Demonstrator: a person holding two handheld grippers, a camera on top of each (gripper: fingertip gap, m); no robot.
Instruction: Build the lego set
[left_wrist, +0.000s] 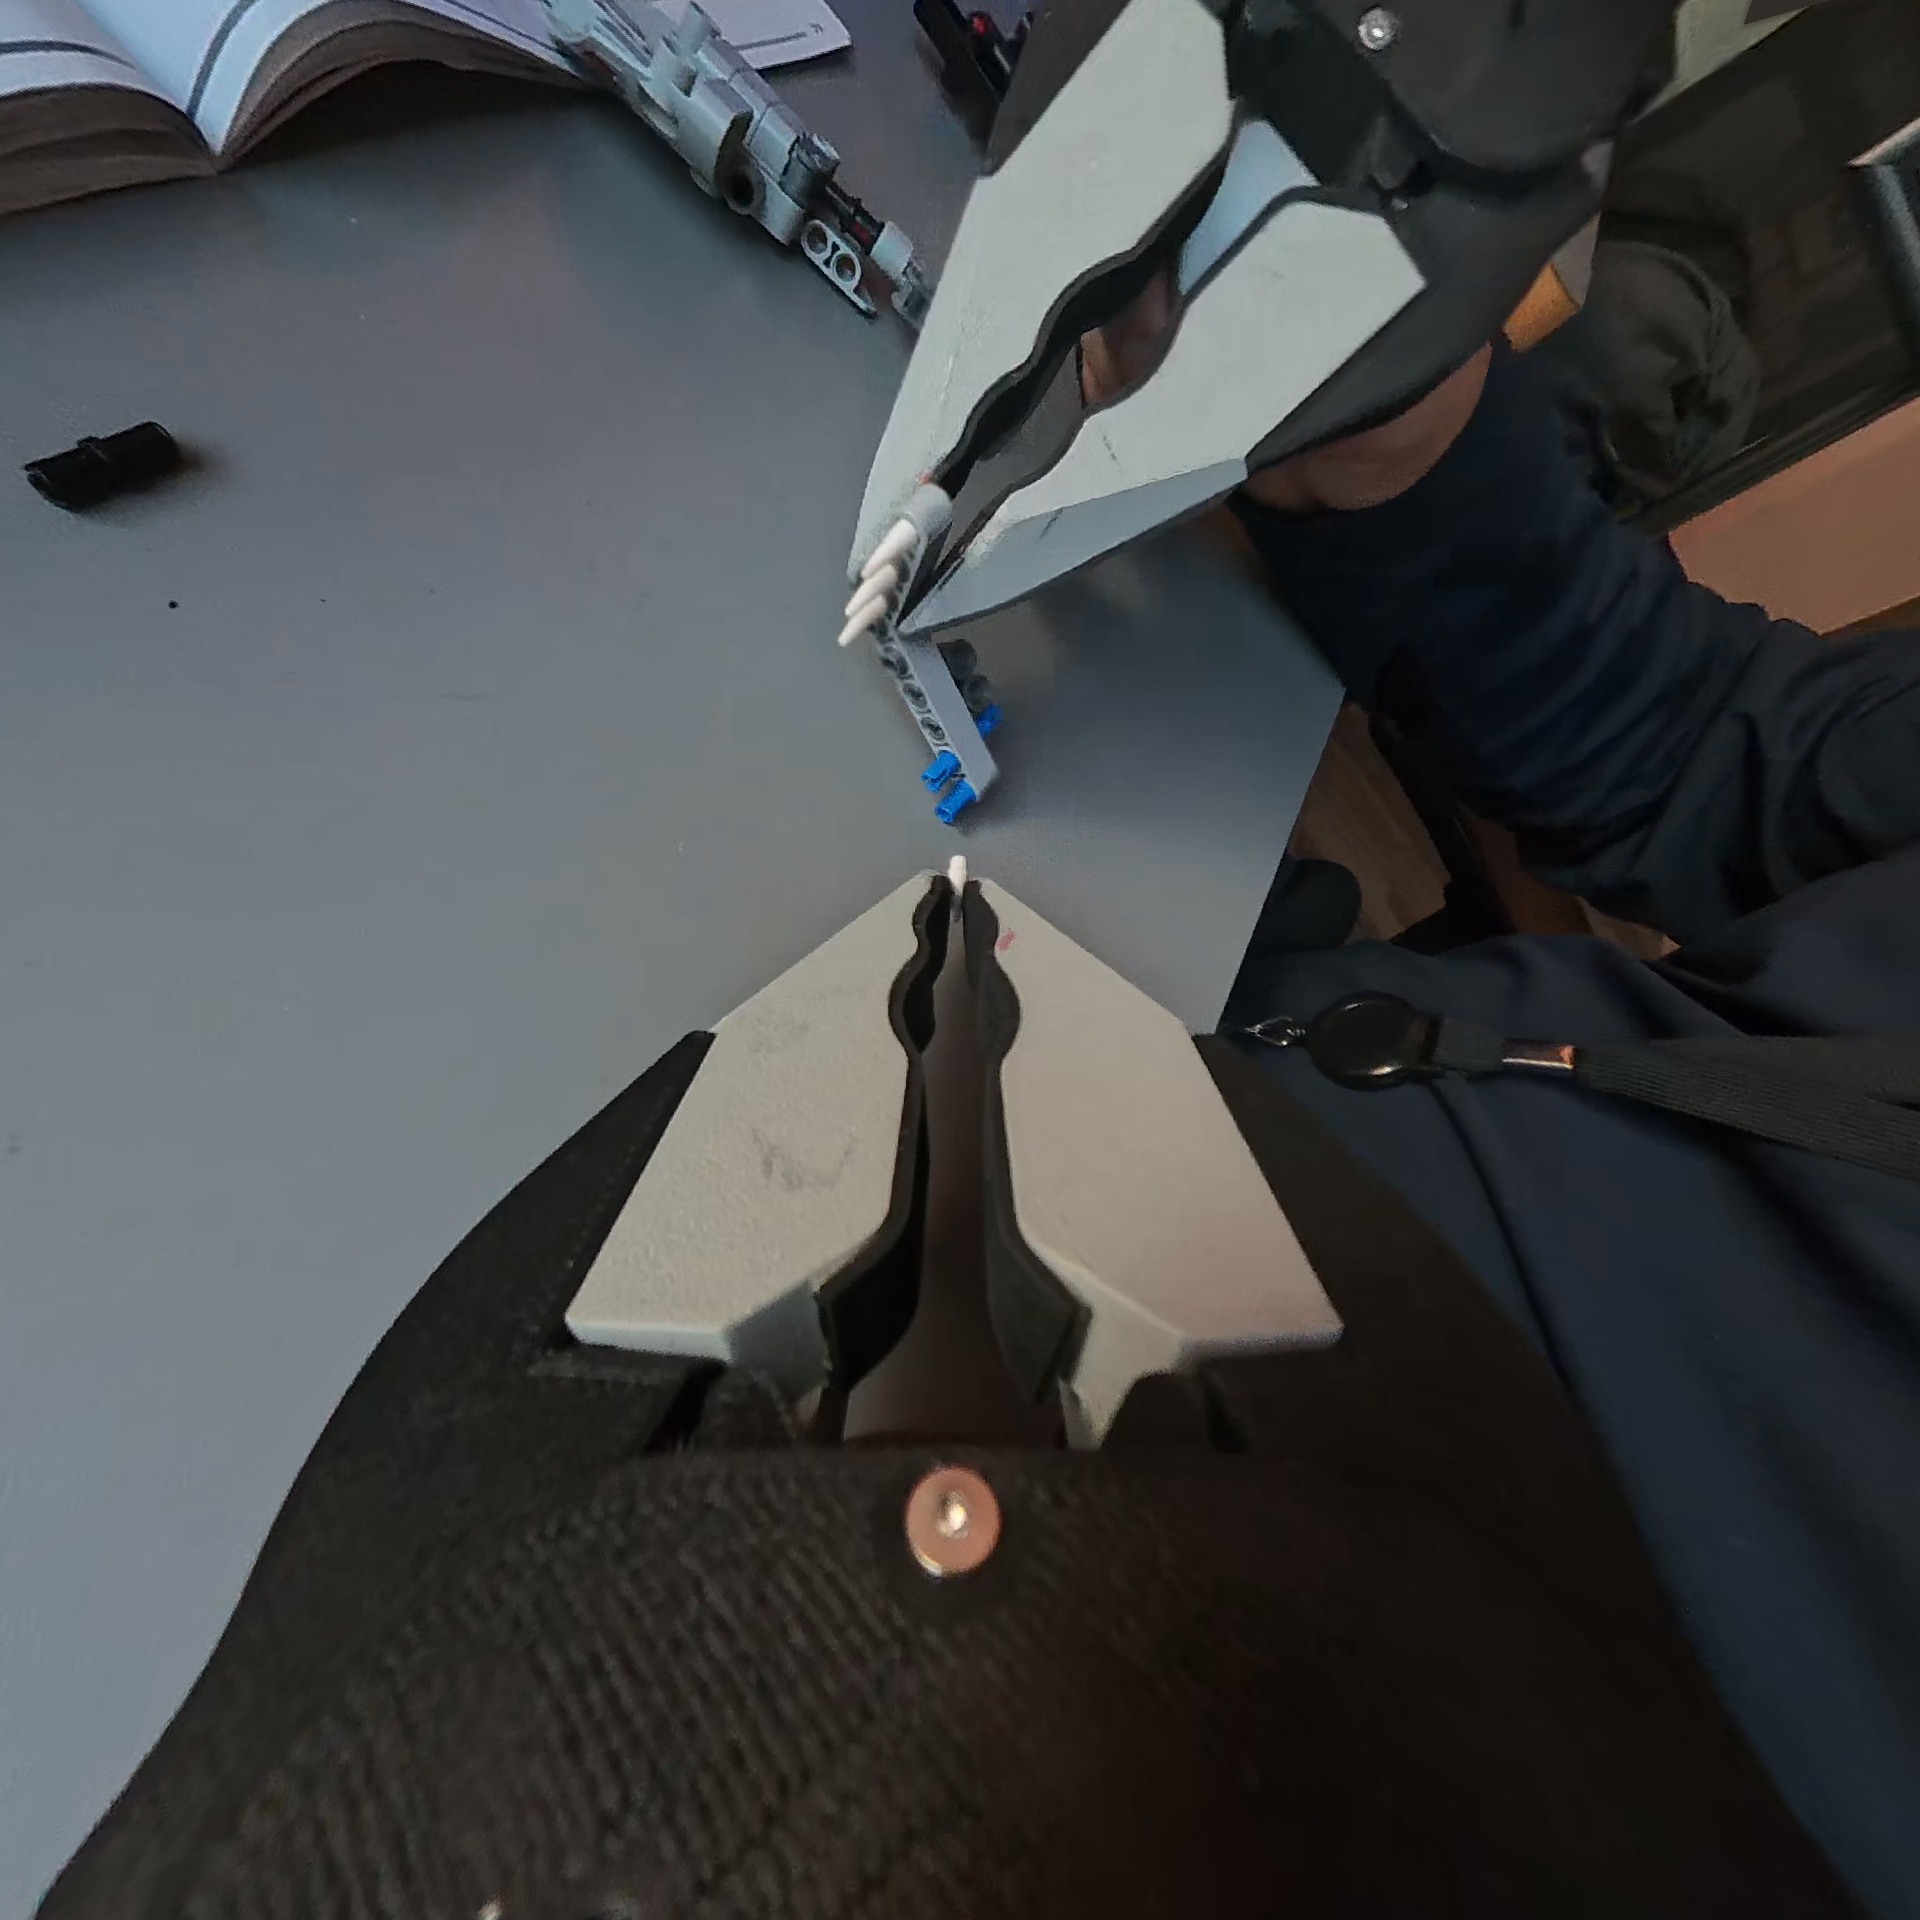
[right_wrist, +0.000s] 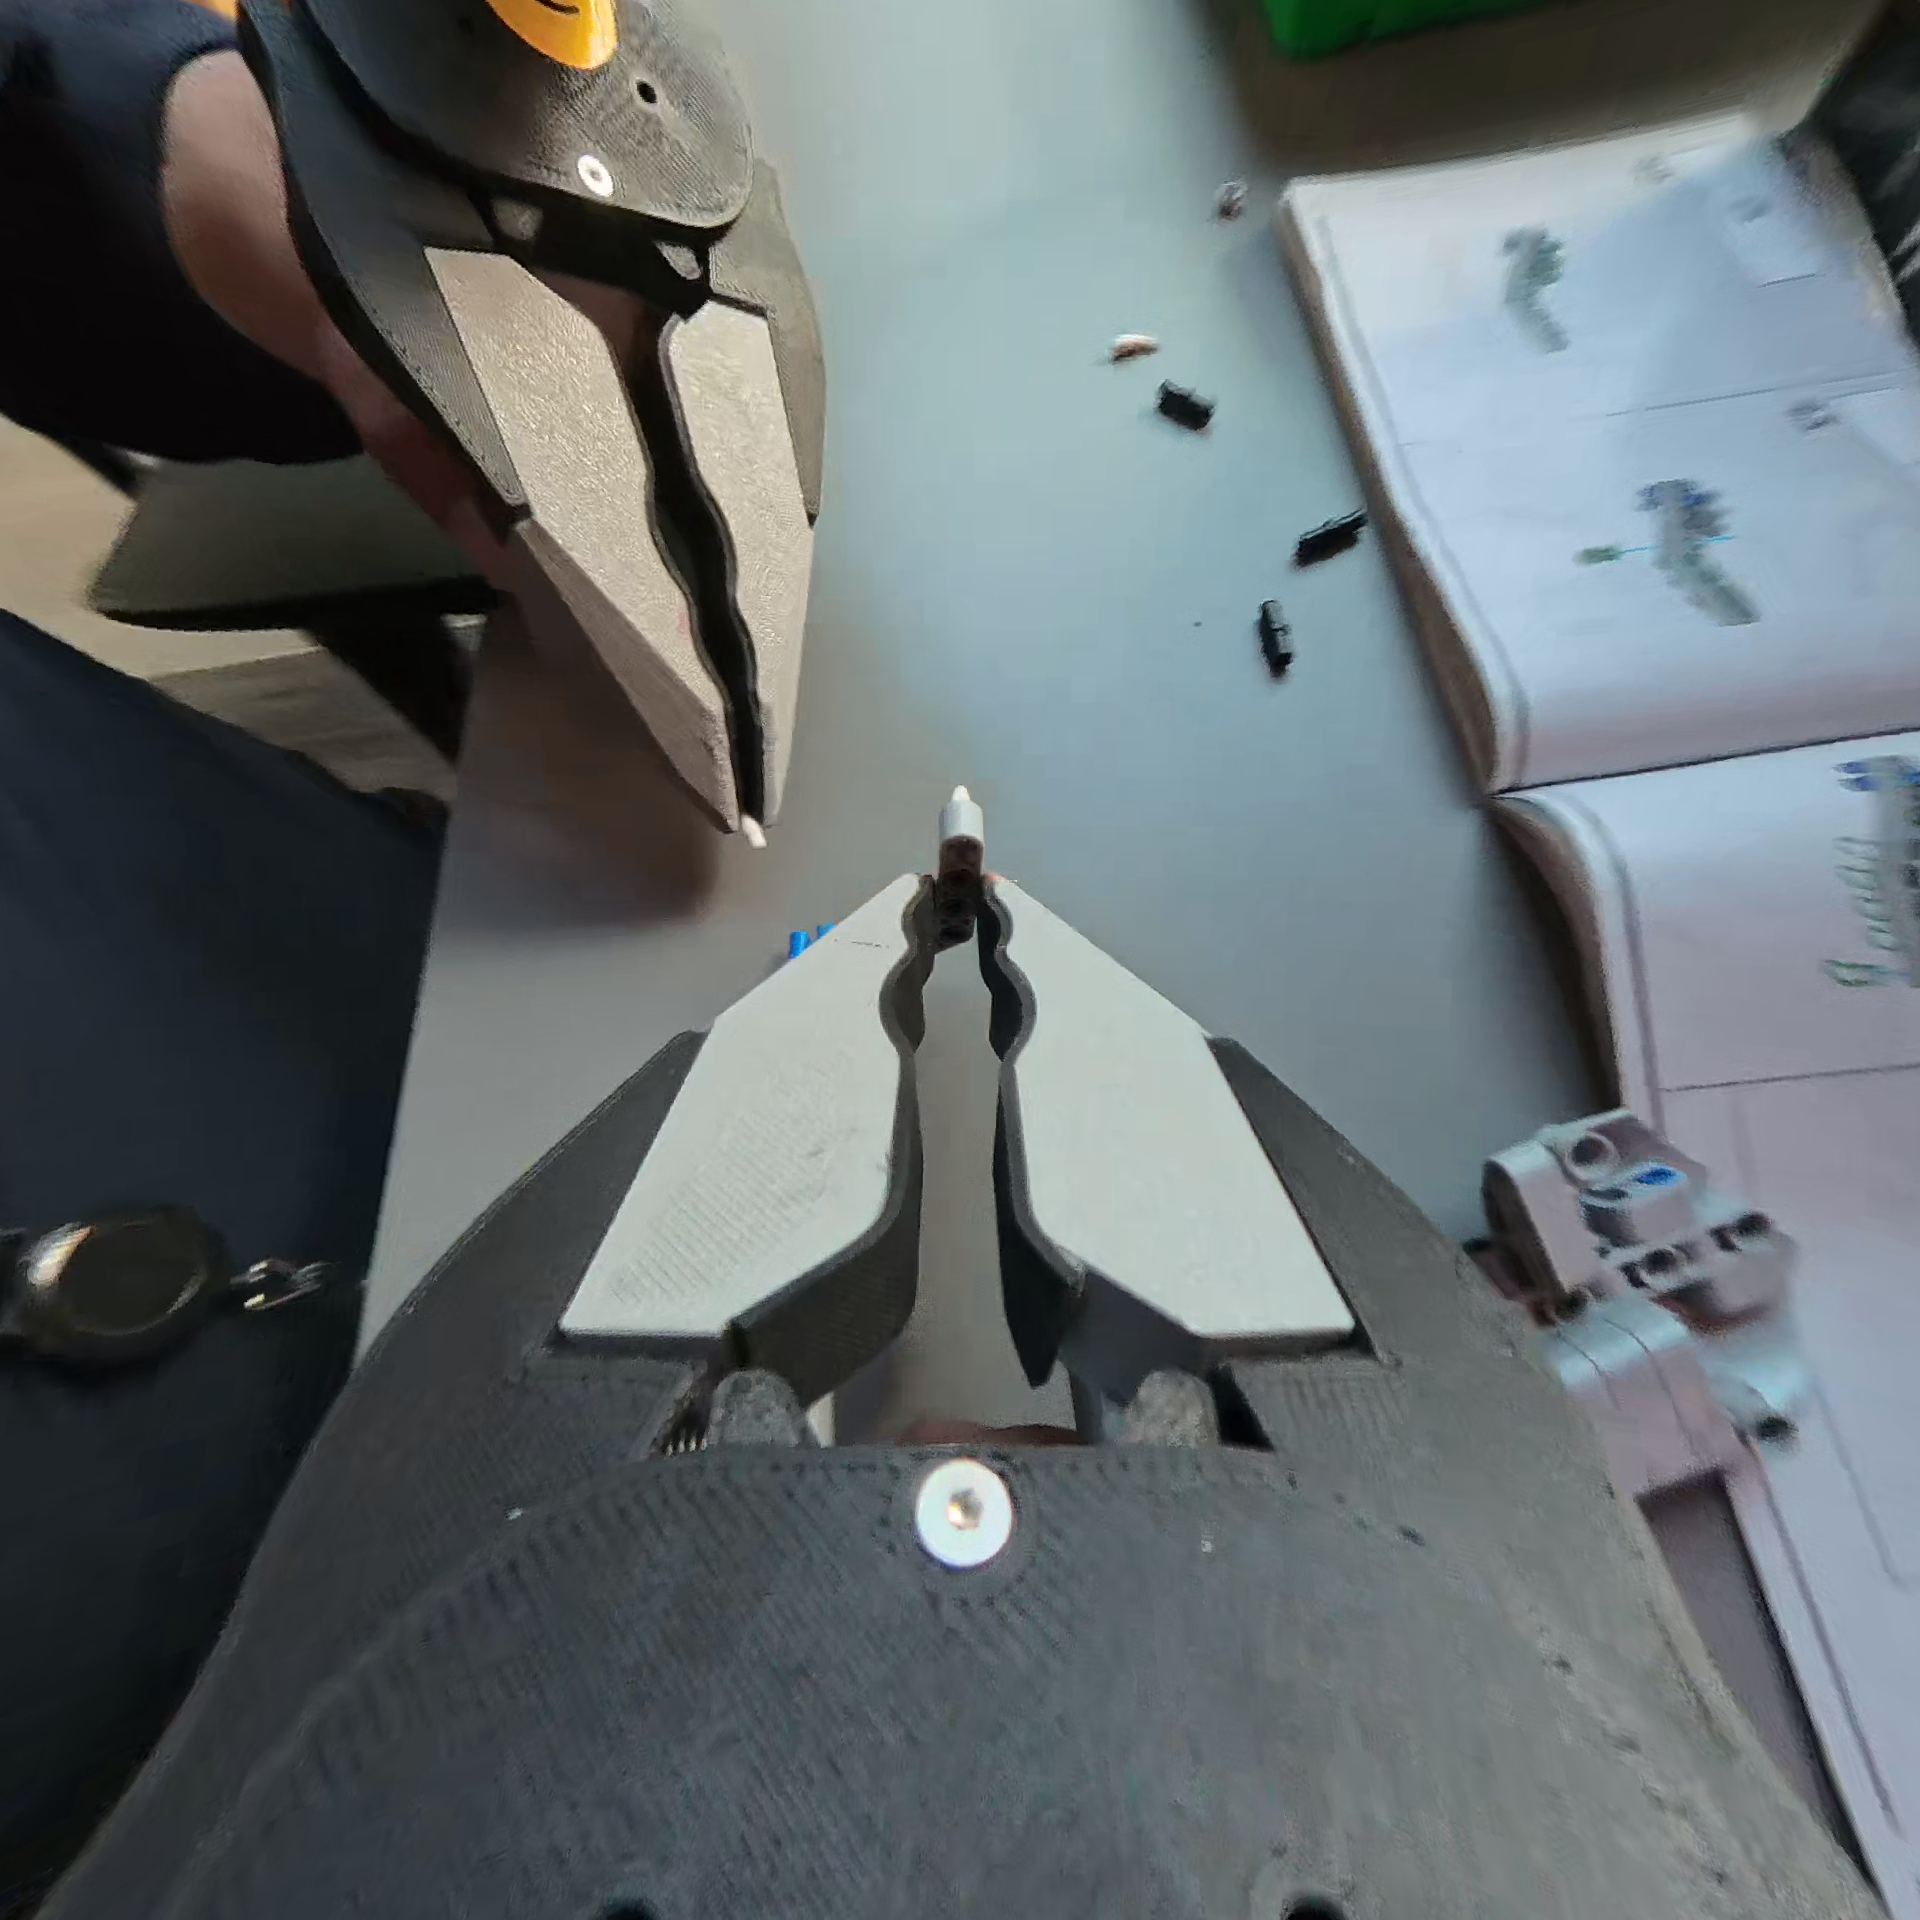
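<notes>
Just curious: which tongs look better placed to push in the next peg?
Probably the left tongs: they pinch a loose white peg, while the right tongs only steady the grey beam.

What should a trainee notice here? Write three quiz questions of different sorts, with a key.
1. True or false: the left gripper holds nothing.
2. The grey beam is clamped in the right gripper. What colour are the pins at the beam's lower end? A red, B blue, C yellow.
3. Fill in: the loose black piece lies on the ____.

Key
1. False: its tips pinch a white pin.
2. B.
3. table.
</notes>
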